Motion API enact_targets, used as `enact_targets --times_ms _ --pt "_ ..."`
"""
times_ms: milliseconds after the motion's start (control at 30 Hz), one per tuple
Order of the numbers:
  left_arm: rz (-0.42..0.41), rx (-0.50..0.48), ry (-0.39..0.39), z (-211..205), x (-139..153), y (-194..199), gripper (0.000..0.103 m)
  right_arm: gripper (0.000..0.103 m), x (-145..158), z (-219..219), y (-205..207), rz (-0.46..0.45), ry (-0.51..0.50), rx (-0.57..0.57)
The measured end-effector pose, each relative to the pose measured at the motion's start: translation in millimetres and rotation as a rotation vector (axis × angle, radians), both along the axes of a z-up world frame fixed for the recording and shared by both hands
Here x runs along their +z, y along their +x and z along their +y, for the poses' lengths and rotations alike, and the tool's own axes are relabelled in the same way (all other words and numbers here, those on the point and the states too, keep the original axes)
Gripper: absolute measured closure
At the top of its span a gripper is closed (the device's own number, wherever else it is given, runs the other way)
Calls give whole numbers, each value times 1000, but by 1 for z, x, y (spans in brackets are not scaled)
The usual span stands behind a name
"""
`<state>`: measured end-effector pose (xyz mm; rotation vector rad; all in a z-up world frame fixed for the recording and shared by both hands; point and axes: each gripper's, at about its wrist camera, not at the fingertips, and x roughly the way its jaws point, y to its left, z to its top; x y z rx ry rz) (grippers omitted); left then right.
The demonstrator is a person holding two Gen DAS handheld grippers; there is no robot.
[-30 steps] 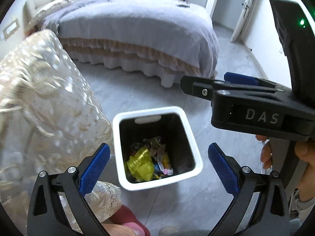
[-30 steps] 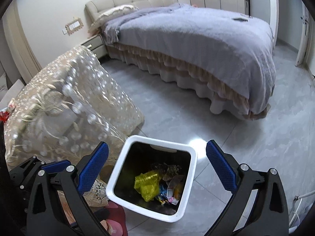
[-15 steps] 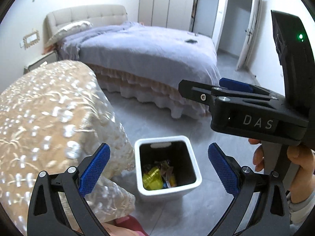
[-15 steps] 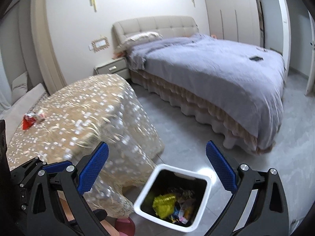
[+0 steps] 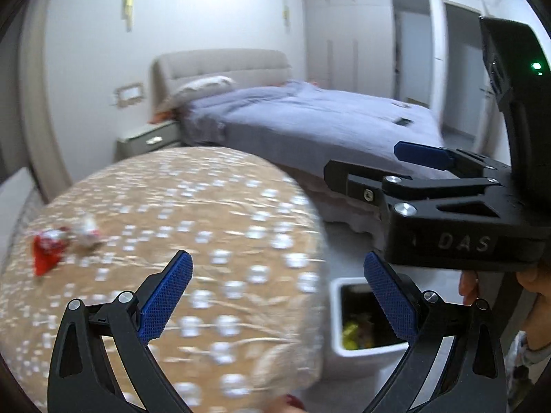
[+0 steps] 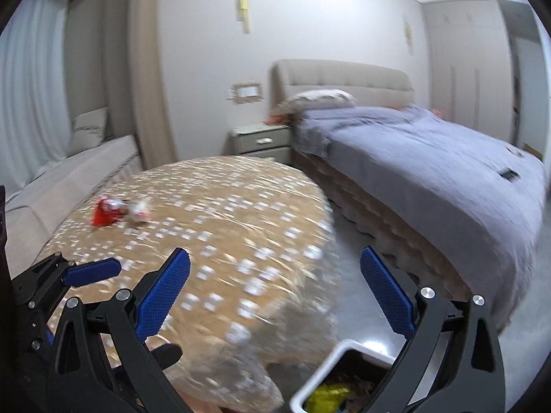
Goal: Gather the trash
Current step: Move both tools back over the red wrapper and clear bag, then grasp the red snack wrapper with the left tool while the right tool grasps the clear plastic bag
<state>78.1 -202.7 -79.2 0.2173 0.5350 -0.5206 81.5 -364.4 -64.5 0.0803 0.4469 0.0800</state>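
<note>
Both grippers, left [image 5: 277, 290] and right [image 6: 273, 287], gape empty; red wrapper [image 6: 105, 212] lies near the table's [image 6: 241, 213] far-left edge.

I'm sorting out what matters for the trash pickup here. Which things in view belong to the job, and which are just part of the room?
Job:
red wrapper on the table
pale crumpled wrapper beside it
white bin holding trash
left hand-held gripper, open
right hand-held gripper, open

Just there:
bed
nightstand
pillow

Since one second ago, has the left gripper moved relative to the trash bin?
Yes. The left gripper has lifted and swung away from the white trash bin, which now sits low right, toward the table with the red wrapper.
</note>
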Motion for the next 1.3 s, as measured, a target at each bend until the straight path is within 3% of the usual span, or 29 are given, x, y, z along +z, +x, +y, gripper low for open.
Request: enact_targets --times_ms 300,633,1133,1300 --pt "-57 194 25 95 20 28 5 5 18 90 50 -45 -19 155" --pt "-51 373 64 182 20 86 5 4 15 175 114 -13 -56 266" --pt "46 484 76 260 -12 171 5 5 -14 241 195 75 -135 336" --pt "94 498 122 276 -26 211 5 4 -26 254 228 121 -176 327"
